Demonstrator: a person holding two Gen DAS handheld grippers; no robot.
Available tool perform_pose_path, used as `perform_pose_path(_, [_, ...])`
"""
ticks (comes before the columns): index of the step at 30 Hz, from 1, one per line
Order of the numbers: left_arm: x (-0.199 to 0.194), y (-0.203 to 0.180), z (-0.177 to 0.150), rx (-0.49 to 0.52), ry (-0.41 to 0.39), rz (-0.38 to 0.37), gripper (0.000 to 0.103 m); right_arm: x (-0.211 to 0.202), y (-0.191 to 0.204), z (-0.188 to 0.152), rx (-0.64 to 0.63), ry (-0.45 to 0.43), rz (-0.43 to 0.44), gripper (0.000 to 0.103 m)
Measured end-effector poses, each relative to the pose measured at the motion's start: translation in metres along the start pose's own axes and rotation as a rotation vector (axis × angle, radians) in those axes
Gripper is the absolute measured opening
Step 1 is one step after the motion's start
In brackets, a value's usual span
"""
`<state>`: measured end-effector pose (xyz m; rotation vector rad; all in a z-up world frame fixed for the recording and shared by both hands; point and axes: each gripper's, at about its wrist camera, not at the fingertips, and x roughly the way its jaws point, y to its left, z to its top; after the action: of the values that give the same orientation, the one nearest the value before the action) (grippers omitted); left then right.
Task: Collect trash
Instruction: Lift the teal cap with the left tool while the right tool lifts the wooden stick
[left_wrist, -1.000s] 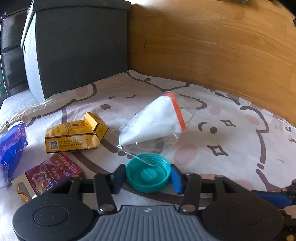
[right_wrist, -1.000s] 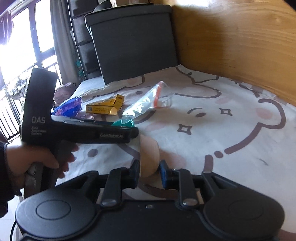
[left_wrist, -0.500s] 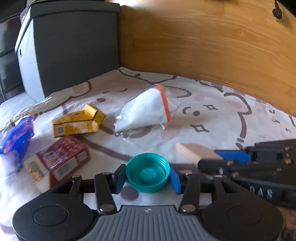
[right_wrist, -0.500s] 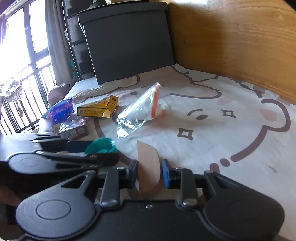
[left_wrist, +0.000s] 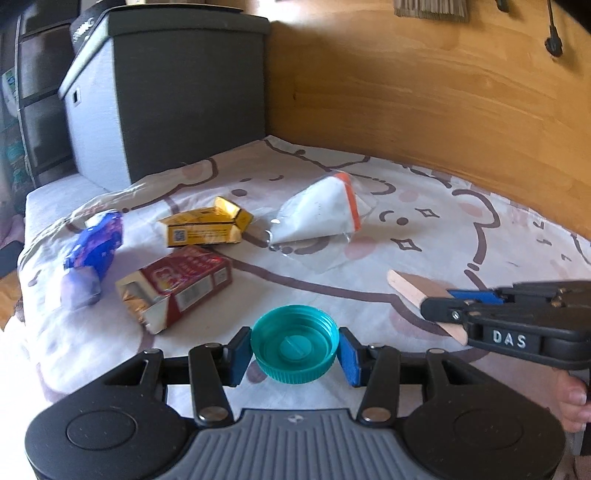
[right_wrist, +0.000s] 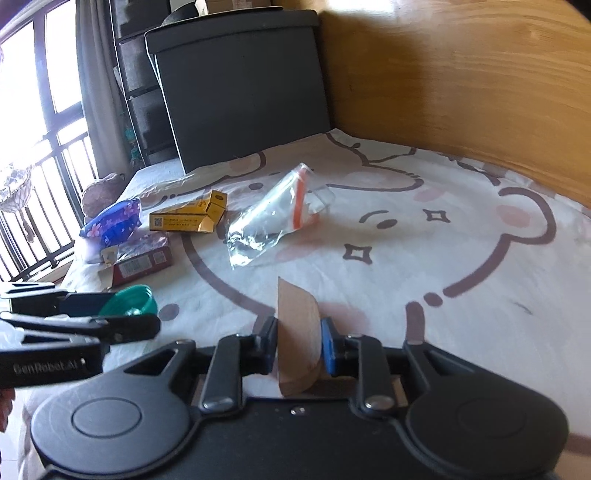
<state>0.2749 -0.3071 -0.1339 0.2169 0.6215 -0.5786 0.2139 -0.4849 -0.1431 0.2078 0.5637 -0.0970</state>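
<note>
Left jaws clamped on teal bottle cap (left_wrist: 294, 343), right jaws pinching brown cardboard scrap (right_wrist: 297, 341). Two pieces collected. Ahead of both, on the bed sheet (left_wrist: 461, 236): clear zip bag (left_wrist: 321, 218), yellow box (left_wrist: 205, 227), red carton (left_wrist: 177, 282), blue wrapper (left_wrist: 92, 251). No bin visible.

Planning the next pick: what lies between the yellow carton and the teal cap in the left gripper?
The red carton, lying open-ended on the sheet, shown in the left wrist view.
</note>
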Motion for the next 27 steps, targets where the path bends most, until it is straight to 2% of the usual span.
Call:
perform_pose_path(14, [-0.049,0.005,-0.015,-0.037,0.014,0.035,0.05,-0.059,0.009,-0.021,0.066,0.01,-0.053,0.026])
perform_pose_path(27, [-0.113,0.027,-0.033,-0.11,-0.013,0.065,0.05,-0.095,0.048,-0.029,0.02,0.001,-0.08,0.026])
